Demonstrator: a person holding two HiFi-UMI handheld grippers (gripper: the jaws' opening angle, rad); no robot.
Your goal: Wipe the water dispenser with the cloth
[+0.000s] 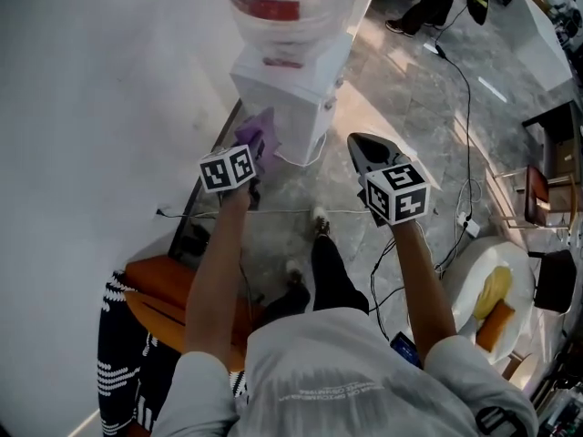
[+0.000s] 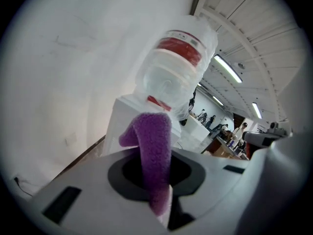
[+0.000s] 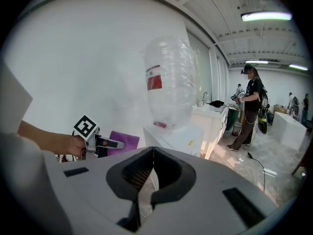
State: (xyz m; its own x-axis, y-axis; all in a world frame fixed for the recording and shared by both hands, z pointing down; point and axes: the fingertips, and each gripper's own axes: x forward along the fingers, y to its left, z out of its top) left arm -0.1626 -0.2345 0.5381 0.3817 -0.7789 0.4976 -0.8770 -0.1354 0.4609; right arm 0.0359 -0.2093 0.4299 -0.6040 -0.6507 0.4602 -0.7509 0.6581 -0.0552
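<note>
Cloth [image 2: 152, 151] pinched in left gripper [image 2: 155, 173] jaws, seemingly near dispenser [image 2: 123, 119]; right gripper [image 3: 152, 153] jaws closed.

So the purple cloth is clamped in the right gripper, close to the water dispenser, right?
Not quite: the purple cloth is clamped in the left gripper, not the right one. The left gripper view shows it standing up between those jaws. The right gripper has its jaws together with nothing between them. The rest holds: the cloth is close to the water dispenser.
</note>
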